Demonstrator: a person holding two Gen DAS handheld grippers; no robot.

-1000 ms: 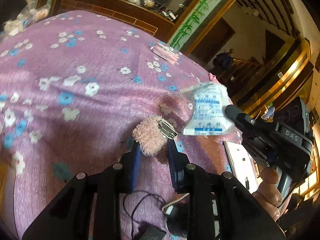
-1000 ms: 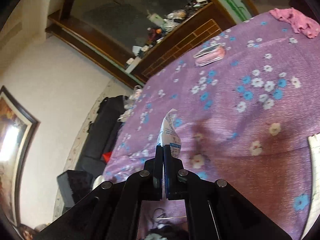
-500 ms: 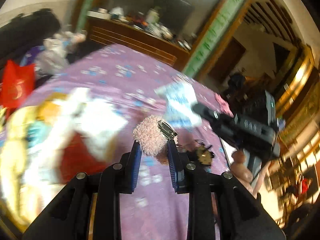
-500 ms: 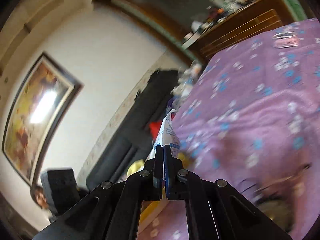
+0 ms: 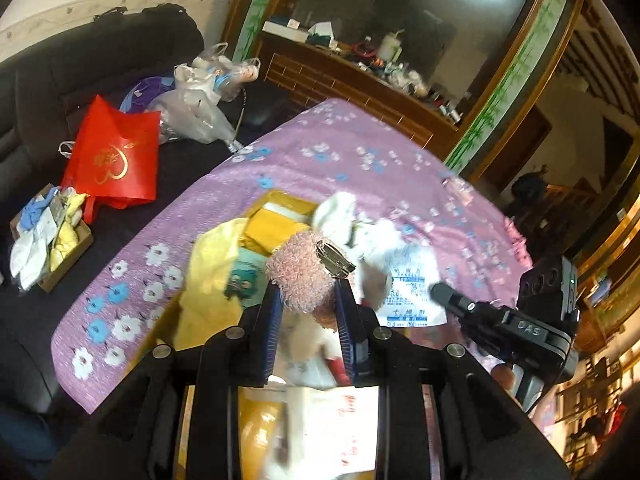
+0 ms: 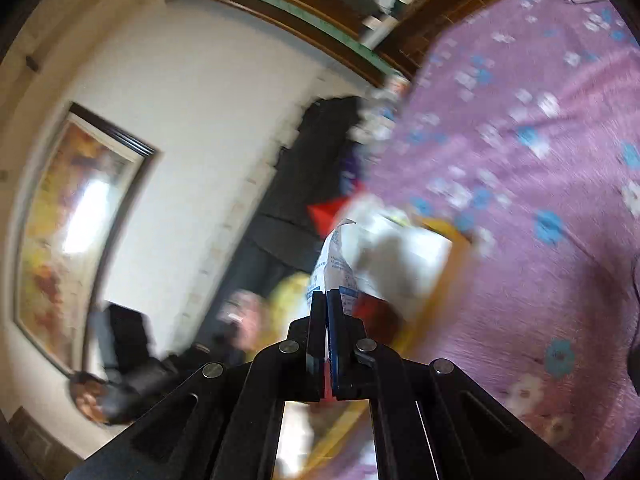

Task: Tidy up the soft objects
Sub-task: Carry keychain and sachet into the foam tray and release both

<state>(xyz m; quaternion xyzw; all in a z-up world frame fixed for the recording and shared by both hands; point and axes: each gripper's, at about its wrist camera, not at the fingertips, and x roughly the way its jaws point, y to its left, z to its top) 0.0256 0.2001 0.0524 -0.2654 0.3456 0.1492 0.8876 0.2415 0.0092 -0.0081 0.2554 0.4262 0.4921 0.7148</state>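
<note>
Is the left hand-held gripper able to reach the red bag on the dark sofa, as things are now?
Probably not right away. The left hand-held gripper is shut on the pink fuzzy item, so it has no free grip. The red bag lies off the table, beyond the purple cloth's edge.

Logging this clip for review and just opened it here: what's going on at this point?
A person is sorting soft items with a handheld tool in each hand. The left tool is shut on a fluffy pink clip, and the right tool pinches a white printed packet. Both are held above a yellow box already holding soft things, which sits on the purple flowered cloth. Neither item has been let go yet.
</note>
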